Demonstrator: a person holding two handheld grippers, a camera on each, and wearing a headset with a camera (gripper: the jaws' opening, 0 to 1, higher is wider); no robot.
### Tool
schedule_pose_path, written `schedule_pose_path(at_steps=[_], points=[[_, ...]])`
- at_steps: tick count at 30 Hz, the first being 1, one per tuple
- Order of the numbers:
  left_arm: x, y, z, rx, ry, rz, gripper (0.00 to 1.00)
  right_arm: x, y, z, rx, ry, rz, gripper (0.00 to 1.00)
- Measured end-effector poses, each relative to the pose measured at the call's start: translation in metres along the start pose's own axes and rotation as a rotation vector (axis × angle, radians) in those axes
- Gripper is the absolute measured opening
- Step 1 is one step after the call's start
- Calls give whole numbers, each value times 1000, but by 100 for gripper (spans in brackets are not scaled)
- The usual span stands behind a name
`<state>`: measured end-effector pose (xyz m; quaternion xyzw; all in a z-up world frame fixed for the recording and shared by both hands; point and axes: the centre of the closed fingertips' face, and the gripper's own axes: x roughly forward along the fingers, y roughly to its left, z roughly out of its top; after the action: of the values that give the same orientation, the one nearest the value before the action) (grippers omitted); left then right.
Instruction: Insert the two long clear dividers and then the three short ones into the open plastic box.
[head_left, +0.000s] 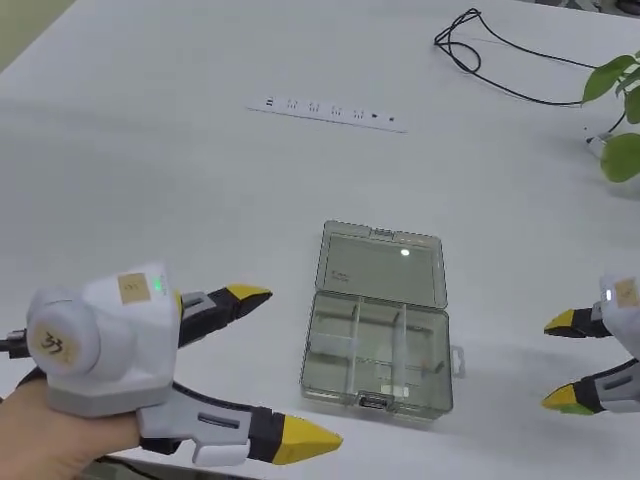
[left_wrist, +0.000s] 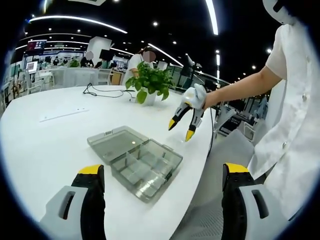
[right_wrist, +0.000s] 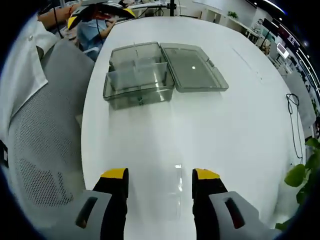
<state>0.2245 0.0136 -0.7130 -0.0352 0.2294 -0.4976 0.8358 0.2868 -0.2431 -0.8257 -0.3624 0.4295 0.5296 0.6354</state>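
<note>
Lying open near the front edge of the table (head_left: 150, 180), the box (head_left: 378, 360) has its lid (head_left: 383, 262) folded flat behind it, and clear dividers (head_left: 355, 330) stand inside, splitting it into compartments, though I cannot tell how many there are. The left gripper (head_left: 290, 365) hovers just left of the box with its jaws spread wide and nothing between them, while the right gripper (head_left: 549, 362) hangs off to the box's right, jaws parted and likewise empty. A power strip (head_left: 330, 110), a cable (head_left: 480, 60) and a plant (head_left: 620, 110) sit well beyond the box.
</note>
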Motion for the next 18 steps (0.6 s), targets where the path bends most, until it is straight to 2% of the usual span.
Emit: schedule_pose_path(at_steps=[3, 9, 14, 18], points=[[1, 0, 1, 0, 1, -2, 100, 9, 0, -12, -17, 42, 10, 49], [2, 0, 2, -4, 0, -3, 100, 19, -2, -23, -54, 90, 10, 46], [2, 1, 1, -9, 2, -3, 100, 23, -2, -28, -76, 111, 11, 43], [2, 1, 0, -12, 3, -4, 100, 23, 0, -27, -65, 103, 22, 41]])
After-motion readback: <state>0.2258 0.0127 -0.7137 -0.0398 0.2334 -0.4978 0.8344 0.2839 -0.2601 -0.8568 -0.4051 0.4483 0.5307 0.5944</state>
